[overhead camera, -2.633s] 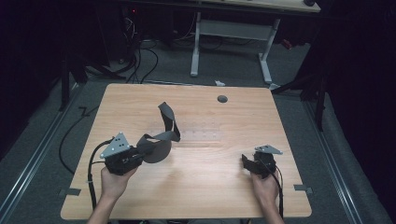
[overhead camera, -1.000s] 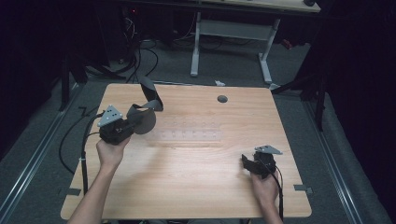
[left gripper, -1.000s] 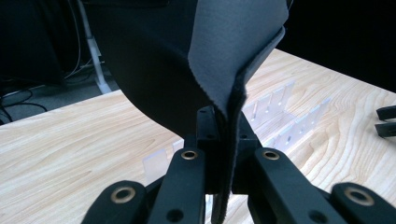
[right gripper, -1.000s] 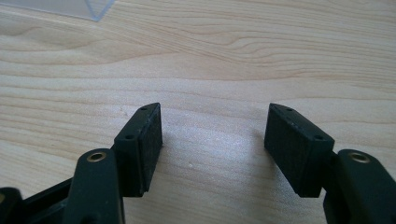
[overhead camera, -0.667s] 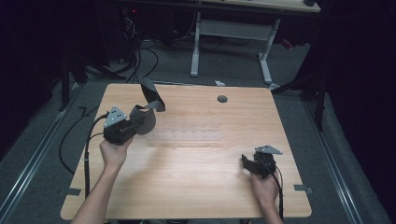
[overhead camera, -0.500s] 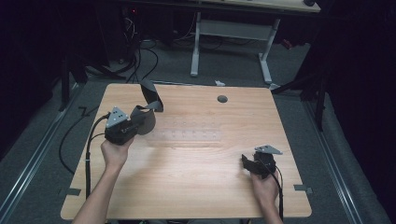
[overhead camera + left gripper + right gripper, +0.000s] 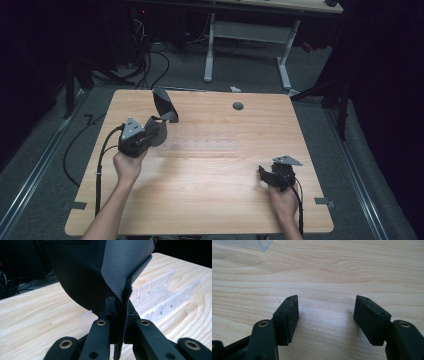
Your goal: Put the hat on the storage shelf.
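Note:
My left gripper (image 7: 156, 129) is shut on the lower edge of a dark grey sheet of soft fabric (image 7: 165, 106), held above the table's left half. In the left gripper view the folded sheet (image 7: 82, 277) rises from between the closed jaws of that gripper (image 7: 121, 307) and hides much of the scene. A clear plastic slotted rack (image 7: 200, 146) lies on the table just right of the sheet; the same rack (image 7: 160, 290) shows behind the fabric. My right gripper (image 7: 265, 175) rests low at the table's right front, and its jaws (image 7: 326, 315) stand open over bare wood.
The wooden table (image 7: 210, 200) has a round cable hole (image 7: 238, 106) near its far edge. Behind it stand a white-legged desk (image 7: 250, 35) and floor cables (image 7: 150, 55). A cable (image 7: 100, 160) trails from my left gripper over the table's left edge.
My left gripper carried the sheet from the near middle to the far left, then sank slightly and drifted right. My right gripper has stayed put.

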A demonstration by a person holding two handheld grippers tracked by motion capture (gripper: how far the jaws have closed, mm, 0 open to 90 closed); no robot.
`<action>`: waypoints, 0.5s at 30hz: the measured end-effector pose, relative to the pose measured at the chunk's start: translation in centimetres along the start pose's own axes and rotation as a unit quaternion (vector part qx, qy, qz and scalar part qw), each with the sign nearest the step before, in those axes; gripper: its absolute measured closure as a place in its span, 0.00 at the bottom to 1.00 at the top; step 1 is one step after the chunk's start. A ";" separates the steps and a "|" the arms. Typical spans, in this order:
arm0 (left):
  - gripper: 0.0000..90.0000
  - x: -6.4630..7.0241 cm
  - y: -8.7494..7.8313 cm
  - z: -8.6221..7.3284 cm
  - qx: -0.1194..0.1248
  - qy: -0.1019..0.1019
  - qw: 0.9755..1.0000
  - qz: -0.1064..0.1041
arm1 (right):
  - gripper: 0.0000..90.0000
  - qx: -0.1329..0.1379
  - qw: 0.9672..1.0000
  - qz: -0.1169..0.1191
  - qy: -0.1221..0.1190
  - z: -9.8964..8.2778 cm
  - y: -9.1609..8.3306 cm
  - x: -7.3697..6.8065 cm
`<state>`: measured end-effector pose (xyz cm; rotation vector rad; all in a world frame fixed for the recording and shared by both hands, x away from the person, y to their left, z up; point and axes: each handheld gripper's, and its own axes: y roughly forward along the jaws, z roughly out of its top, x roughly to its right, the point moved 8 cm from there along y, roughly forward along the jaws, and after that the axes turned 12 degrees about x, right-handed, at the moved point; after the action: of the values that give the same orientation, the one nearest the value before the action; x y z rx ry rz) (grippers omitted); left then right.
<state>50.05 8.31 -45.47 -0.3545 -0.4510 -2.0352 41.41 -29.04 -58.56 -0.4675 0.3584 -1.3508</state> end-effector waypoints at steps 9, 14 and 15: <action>0.95 -0.6 -0.6 -1.6 -0.015 -0.014 1.000 0.009 | 0.41 0.001 1.000 0.001 -0.001 0.0 0.0 0.0; 0.90 -0.9 -1.1 -1.6 -0.014 -0.028 0.999 0.018 | 0.41 0.000 1.000 0.001 -0.001 0.0 0.0 0.0; 0.88 -1.1 -1.2 -1.6 -0.014 -0.034 0.999 0.022 | 0.41 0.001 1.000 0.002 -0.002 0.0 0.0 0.0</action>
<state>49.39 8.93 -47.57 -0.4494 -0.4527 -1.9940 41.41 -29.02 -58.57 -0.4688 0.3543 -1.3458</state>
